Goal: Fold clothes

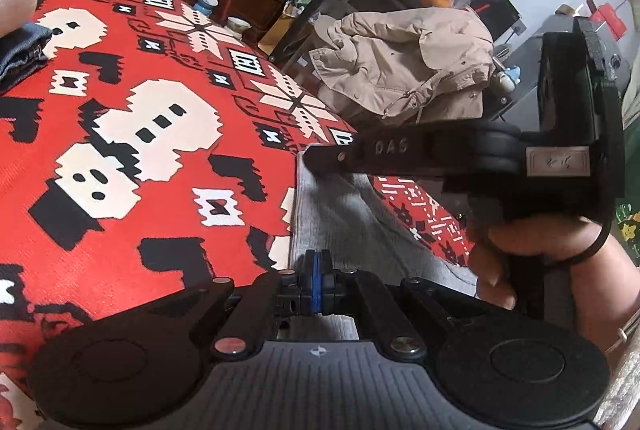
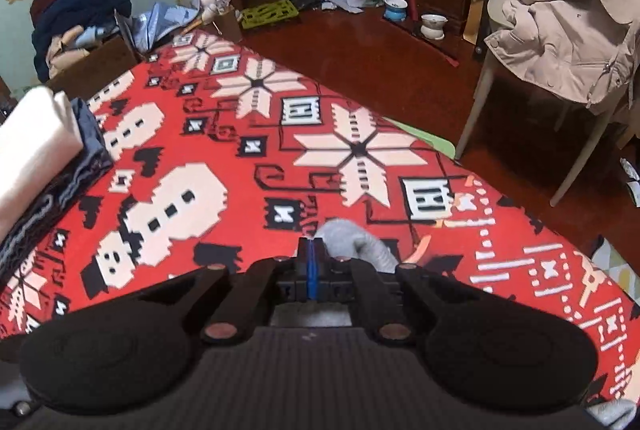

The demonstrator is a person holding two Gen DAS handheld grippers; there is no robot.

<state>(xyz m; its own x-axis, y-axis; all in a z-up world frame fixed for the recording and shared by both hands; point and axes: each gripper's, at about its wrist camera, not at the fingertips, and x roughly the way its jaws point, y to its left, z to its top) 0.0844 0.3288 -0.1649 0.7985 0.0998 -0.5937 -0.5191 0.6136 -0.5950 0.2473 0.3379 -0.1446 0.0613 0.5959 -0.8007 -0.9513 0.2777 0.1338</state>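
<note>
Fingers of the left gripper (image 1: 316,270) are pinched together on the grey garment (image 1: 340,218) — so are those of the right gripper (image 2: 311,258), gripping its far corner. It hangs over the red patterned blanket (image 2: 240,158), well apart from the folded pile (image 2: 36,150) at the blanket's left edge.

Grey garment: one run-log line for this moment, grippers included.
task: fold clothes | left gripper: shut on grey garment | right gripper: shut on grey garment | surface: red blanket | folded pile: left edge
</note>
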